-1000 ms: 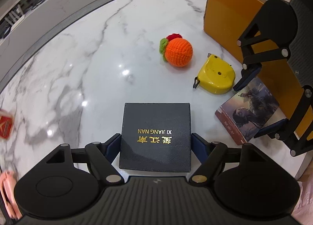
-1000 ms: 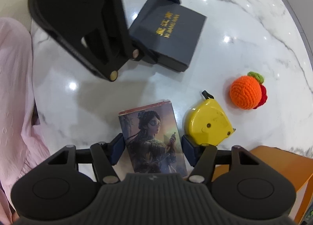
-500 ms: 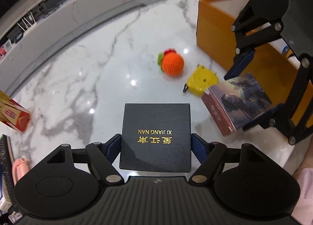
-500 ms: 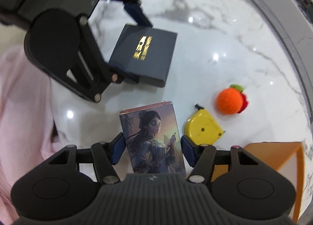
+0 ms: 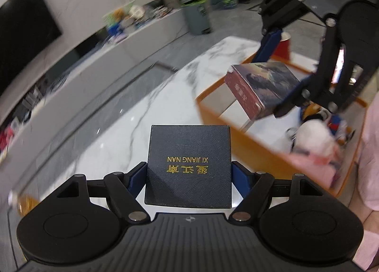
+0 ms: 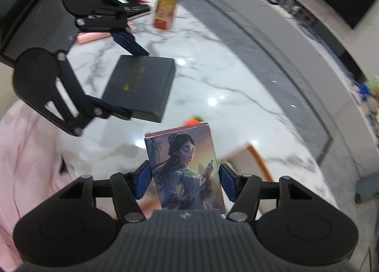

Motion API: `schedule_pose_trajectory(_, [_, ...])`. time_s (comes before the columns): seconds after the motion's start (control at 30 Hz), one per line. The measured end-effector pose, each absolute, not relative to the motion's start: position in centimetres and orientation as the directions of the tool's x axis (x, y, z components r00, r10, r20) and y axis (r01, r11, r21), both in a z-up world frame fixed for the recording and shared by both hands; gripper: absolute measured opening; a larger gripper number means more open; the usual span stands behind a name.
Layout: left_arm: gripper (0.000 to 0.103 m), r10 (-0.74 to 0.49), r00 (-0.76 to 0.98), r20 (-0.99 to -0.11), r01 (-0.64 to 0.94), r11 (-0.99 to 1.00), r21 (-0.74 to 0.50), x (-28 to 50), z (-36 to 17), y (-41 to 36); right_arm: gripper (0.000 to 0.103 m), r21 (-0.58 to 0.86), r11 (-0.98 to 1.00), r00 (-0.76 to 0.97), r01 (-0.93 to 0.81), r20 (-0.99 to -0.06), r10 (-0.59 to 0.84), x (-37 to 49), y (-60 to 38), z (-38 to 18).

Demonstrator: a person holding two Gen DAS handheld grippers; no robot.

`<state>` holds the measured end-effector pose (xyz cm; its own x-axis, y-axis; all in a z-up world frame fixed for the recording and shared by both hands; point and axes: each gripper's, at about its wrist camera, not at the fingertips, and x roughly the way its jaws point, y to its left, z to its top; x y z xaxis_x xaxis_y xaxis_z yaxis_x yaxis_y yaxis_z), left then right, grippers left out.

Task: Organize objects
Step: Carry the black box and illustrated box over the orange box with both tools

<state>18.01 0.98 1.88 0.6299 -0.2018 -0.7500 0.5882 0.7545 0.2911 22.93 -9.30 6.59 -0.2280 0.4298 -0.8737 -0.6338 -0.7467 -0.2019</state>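
Gripping a dark box (image 5: 189, 163), the left claw (image 5: 188, 177) is clamped; the right claw (image 6: 184, 178) clamps an illustrated box (image 6: 186, 170).

The dark blue box (image 5: 189, 165) is flat and square, with gold letters "XI JIANG NAN" on its lid. It sits between the left jaws, squeezed on both sides, and sticks out past their tips. It is up in the air above the white marble table.

The picture card box (image 6: 186, 169) shows a painted girl with long dark hair. It sits between the right jaws, pinched on both sides. In the left wrist view it hangs over the orange bin (image 5: 260, 151).
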Motion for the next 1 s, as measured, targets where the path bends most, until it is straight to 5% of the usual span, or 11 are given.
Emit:
schedule_pose_trajectory(0.43, [0.087,-0.244,0.555,-0.795,0.787,0.464,0.407,19.2,-2.9,-13.0,0.063,-0.256,-0.643,-0.076,-0.722,-0.894,0.442,33.3,-8.3,3.8])
schedule_pose_trajectory(1.0, [0.087,-0.190,0.386,-0.903,0.861,0.425,0.279,24.3,-8.9,-15.2,0.063,-0.167,-0.693,-0.132,-0.702,-0.925,0.356,36.7,-5.5,-1.5])
